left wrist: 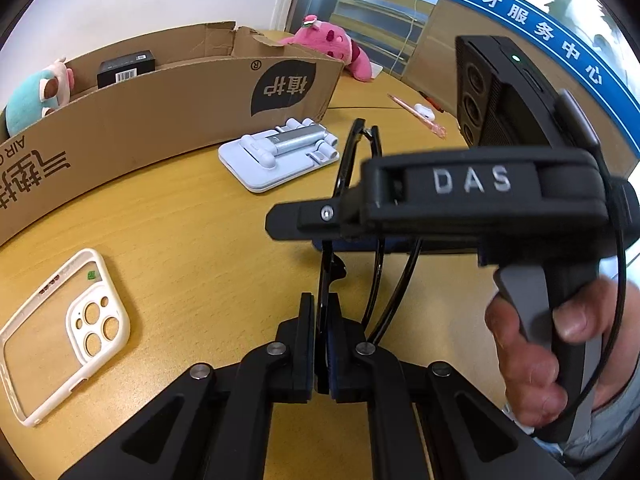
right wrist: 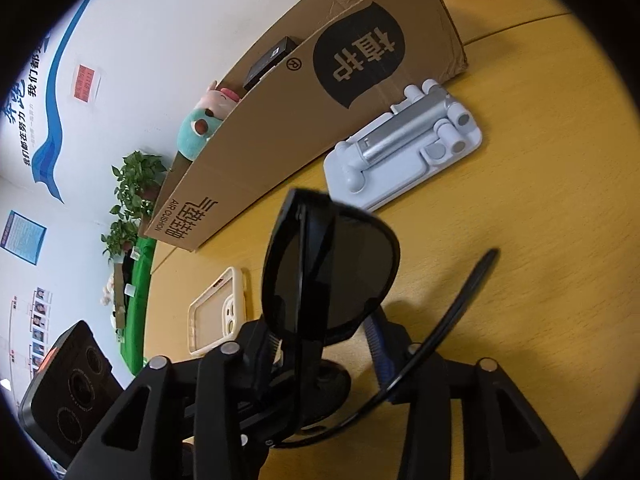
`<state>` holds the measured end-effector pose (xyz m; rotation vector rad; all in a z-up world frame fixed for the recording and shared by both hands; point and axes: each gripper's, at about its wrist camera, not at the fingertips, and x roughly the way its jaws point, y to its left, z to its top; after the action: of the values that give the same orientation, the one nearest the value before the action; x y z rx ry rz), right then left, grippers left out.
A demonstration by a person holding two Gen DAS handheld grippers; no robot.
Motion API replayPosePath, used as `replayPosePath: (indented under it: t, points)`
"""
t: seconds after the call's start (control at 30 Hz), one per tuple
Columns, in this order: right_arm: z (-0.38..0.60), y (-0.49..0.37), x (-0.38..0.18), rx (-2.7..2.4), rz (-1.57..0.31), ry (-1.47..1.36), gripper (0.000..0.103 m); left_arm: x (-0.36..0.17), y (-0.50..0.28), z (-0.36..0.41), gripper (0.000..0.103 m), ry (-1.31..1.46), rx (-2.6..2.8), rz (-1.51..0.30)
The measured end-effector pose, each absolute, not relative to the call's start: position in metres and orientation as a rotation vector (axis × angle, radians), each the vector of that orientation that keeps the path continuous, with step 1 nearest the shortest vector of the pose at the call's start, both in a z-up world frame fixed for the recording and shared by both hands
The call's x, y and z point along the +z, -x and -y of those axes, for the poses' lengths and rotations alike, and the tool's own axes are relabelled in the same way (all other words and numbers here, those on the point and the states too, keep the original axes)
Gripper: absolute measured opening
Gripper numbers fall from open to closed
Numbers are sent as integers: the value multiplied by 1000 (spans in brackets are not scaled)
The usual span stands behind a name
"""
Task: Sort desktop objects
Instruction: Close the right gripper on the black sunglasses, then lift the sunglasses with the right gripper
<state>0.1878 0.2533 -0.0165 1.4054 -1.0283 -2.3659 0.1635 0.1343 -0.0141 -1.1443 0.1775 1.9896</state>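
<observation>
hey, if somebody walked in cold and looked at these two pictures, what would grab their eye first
Most likely the black sunglasses, held up over the wooden table with the left tongs clamped on them and the right tongs around the frame too. Behind them, a long cardboard box holds a teal plush toy and a small black box. In front of it lie a pale folded phone stand and a cream phone case.

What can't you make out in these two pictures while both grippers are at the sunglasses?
- Left wrist view: the right gripper hides much of the sunglasses.
- Both views: the cardboard box wall hides most of its contents.
- Right wrist view: whether the right gripper's pads press the sunglasses; the frame blocks them.
</observation>
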Motion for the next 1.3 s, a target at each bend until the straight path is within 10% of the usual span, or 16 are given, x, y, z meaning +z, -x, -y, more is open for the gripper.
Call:
replayPosePath:
  t: [0.17, 0.5, 0.7, 0.97, 1.3]
  points:
    - [-270, -187, -18, -2354, 1055, -1402, 44, -9, -179, -131, 49, 1062, 1988, -206]
    - [-266, -167, -21, -2194, 923, -1435, 41, 1, -175, -121, 64, 1014, 1878, -75]
    - [-263, -175, -3, -2375, 591, -1618, 76, -14, -163, -139, 65, 1107, 1830, -9]
    - [-276, -171, 3, -2364, 620, -1631, 76, -20, -170, -156, 64, 1108, 1782, -2]
    - [-272, -189, 40, -2493, 231, -1553, 76, -22, -143, -109, 64, 1178, 1888, 135]
